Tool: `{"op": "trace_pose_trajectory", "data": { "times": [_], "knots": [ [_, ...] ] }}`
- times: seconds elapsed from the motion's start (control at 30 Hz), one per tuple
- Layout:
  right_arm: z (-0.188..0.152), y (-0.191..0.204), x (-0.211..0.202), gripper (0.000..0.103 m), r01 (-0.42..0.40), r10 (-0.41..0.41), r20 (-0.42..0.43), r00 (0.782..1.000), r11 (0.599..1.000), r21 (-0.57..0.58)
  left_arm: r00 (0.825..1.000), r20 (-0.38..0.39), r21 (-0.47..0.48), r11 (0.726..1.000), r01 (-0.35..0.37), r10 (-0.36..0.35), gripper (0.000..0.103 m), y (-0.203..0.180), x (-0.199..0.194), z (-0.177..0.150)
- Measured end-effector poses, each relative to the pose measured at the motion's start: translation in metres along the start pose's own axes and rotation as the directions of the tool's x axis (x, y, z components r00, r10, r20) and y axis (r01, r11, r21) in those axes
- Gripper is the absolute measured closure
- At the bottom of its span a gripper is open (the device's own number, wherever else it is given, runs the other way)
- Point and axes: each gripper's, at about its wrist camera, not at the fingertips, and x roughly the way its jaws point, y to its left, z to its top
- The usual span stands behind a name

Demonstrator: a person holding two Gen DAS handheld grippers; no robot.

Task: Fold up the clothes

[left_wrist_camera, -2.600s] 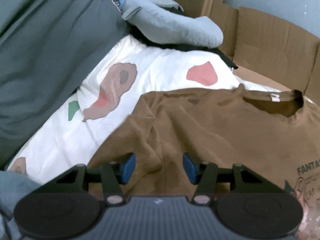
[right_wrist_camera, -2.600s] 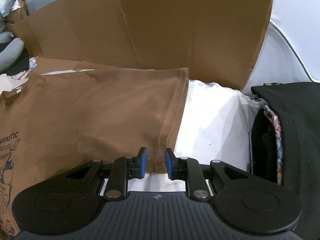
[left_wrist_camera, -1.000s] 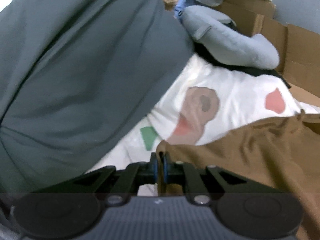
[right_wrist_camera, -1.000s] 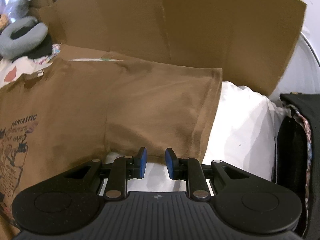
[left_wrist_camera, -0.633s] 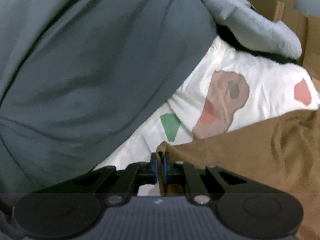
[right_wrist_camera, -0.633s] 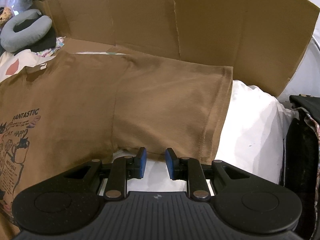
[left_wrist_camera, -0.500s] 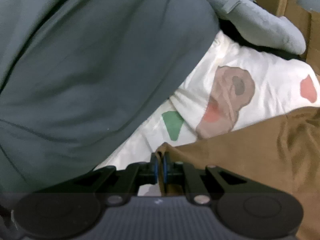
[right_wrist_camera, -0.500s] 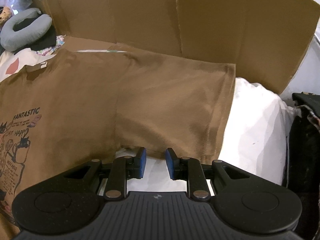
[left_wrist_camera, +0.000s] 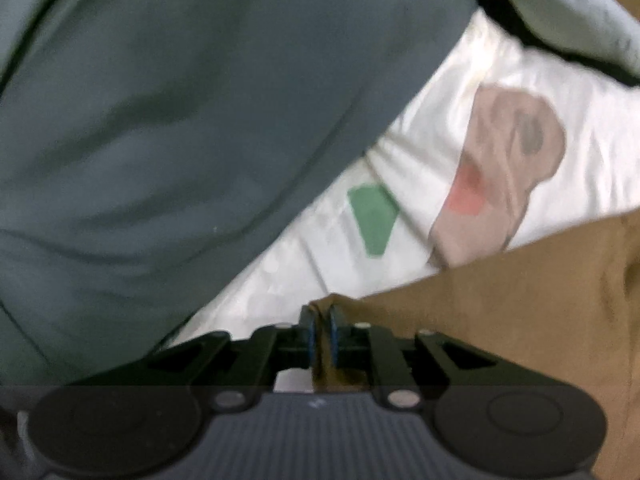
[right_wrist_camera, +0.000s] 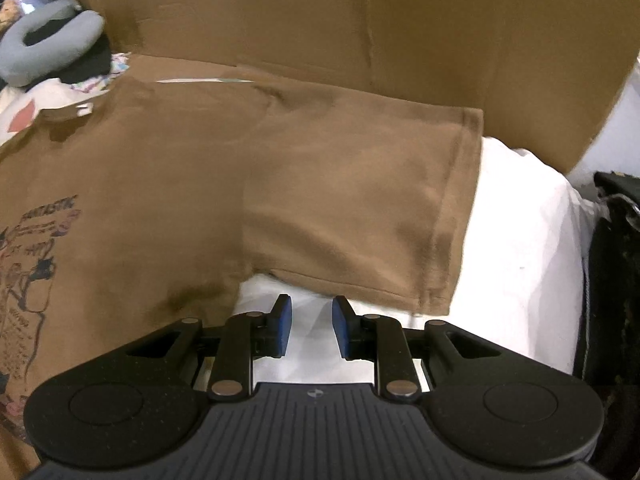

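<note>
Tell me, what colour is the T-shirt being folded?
Brown, with a dark cartoon print on its front. The T-shirt shows best in the right wrist view.

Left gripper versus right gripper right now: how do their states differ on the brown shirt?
The left gripper is shut, pinching an edge of the brown T-shirt; the right gripper is open and holds nothing. The left has cloth between its pads; the right's pads sit over bare white sheet, just short of the sleeve hem. Both point at the same shirt.

White bed sheet with coloured shapes carries brown T-shirt, spread flat. Grey neck pillow at far end, cardboard behind.
</note>
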Motion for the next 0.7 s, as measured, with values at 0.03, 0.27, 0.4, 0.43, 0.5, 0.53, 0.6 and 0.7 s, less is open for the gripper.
{"op": "trace_pose_trajectory", "data": {
  "times": [0.03,0.27,0.4,0.43,0.5,0.53,0.6,0.7],
  "knots": [
    [0.001,-0.002,0.000,0.074,0.000,0.000,0.003,1.000,1.000,0.006,1.000,0.015,-0.004,1.000,0.001,-0.001,0.077,0.000,-0.004,0.002],
    [0.007,-0.005,-0.006,0.074,-0.009,0.008,0.047,0.999,1.000,0.011,0.978,0.152,0.071,0.988,0.137,-0.146,0.065,-0.012,-0.041,0.027],
    [0.013,-0.004,-0.009,0.074,-0.012,0.011,0.082,0.997,1.000,0.013,0.947,0.174,0.157,0.957,0.244,-0.270,0.063,-0.037,-0.053,0.036],
    [0.014,-0.003,-0.009,0.074,-0.014,0.012,0.088,0.996,1.000,0.014,0.940,0.171,0.180,0.948,0.263,-0.294,0.063,-0.045,-0.054,0.037],
    [0.017,-0.002,-0.010,0.074,-0.016,0.015,0.098,0.995,1.000,0.016,0.927,0.165,0.224,0.928,0.298,-0.337,0.062,-0.060,-0.057,0.037],
    [0.018,-0.001,-0.010,0.074,-0.017,0.016,0.105,0.994,1.000,0.013,0.922,0.162,0.243,0.920,0.307,-0.351,0.060,-0.068,-0.057,0.037],
    [0.021,0.002,-0.010,0.074,-0.025,0.024,0.114,0.993,1.000,0.006,0.913,0.154,0.282,0.903,0.325,-0.377,0.052,-0.083,-0.058,0.036],
    [0.029,0.011,-0.007,0.073,-0.057,0.057,0.121,0.991,0.998,-0.003,0.904,0.142,0.347,0.875,0.337,-0.404,0.049,-0.103,-0.059,0.034]
  ]
}}
